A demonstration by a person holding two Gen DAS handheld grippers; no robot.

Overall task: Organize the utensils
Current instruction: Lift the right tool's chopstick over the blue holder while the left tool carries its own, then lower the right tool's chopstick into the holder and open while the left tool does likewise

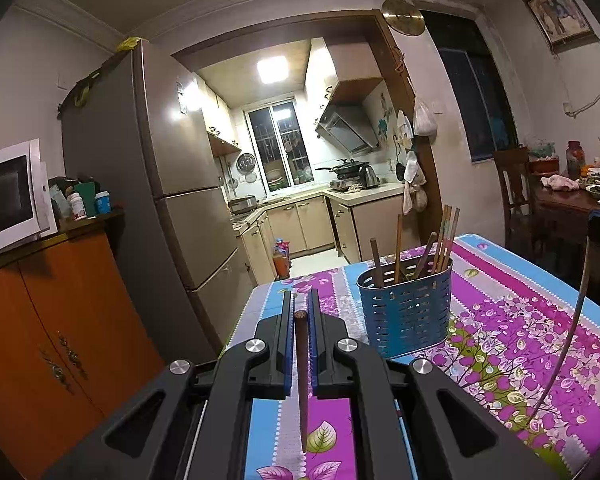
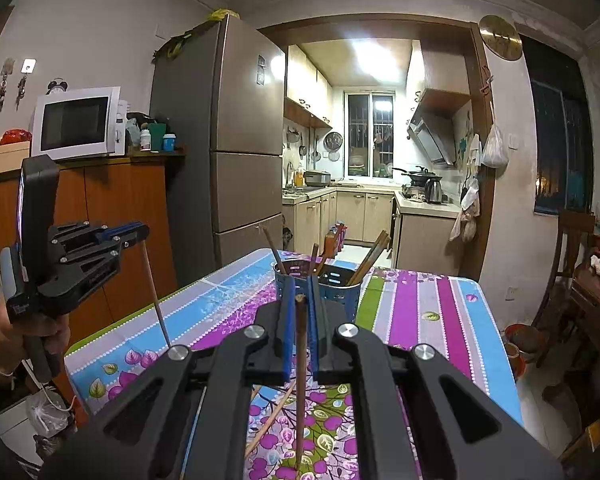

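Each tool, left (image 1: 300, 312) and right (image 2: 300, 300), is clamped on a chopstick (image 1: 301, 380) near its thick end, light, stiff, slippery, and likely to swivel.

Lived-in home, dining area opening onto a small kitchen. Ahead of the claw, through the doorway: cabinets (image 2: 364, 212), range hood (image 2: 432, 136), wok on the stove (image 2: 420, 176), kettle (image 2: 434, 191). Left of the claw: tall fridge (image 2: 228, 140), microwave (image 2: 78, 122) on an orange cupboard (image 1: 60, 320). Under the claw, a table in flowered cloth (image 1: 520, 320). Far right, a dining table with food bowls (image 1: 598, 188).
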